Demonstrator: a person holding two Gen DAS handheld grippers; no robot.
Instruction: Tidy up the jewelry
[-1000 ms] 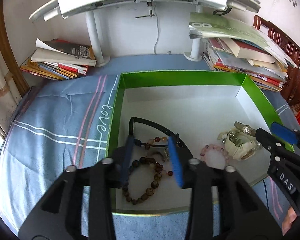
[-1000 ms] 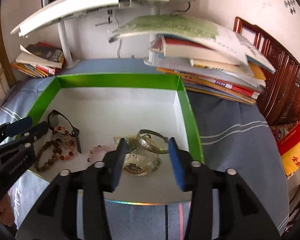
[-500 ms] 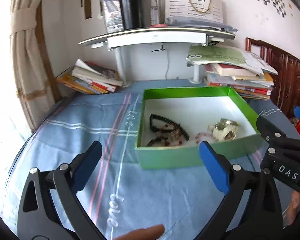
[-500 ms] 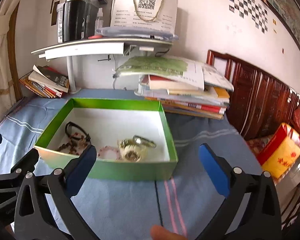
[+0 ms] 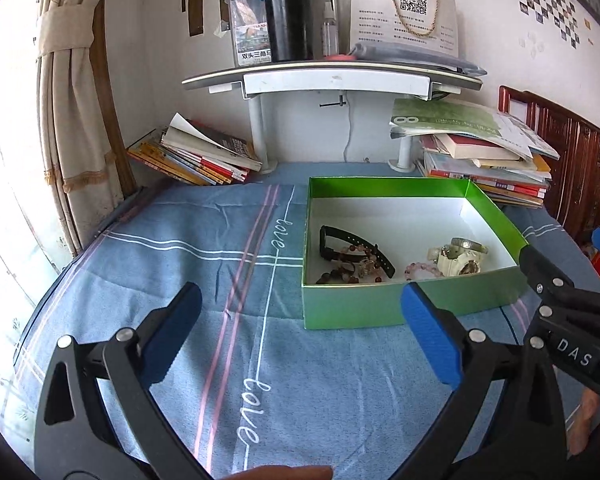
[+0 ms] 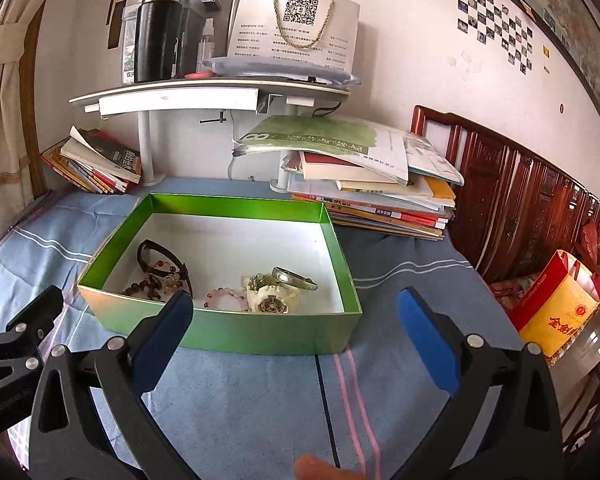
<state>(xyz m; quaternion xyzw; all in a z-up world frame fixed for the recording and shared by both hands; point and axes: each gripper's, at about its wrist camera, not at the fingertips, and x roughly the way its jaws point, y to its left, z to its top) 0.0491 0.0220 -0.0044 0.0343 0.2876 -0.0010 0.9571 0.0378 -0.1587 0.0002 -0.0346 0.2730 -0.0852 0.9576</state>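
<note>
Both our left gripper [image 5: 300, 336] and right gripper [image 6: 296, 334] hang wide open, empty; we leave the green cardboard box [image 6: 236, 330] of jewelry undisturbed

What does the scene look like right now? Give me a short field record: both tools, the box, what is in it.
left tool: open, empty, above the cloth, short of the box
right tool: open, empty, in front of the box
green box: lid off, on the blue cloth
box contents, left side: black watch, brown bead bracelets
box contents, right side: pink bead bracelet, cream watch, silver bangle leaning on it
jewelry outside the box: none visible
</note>
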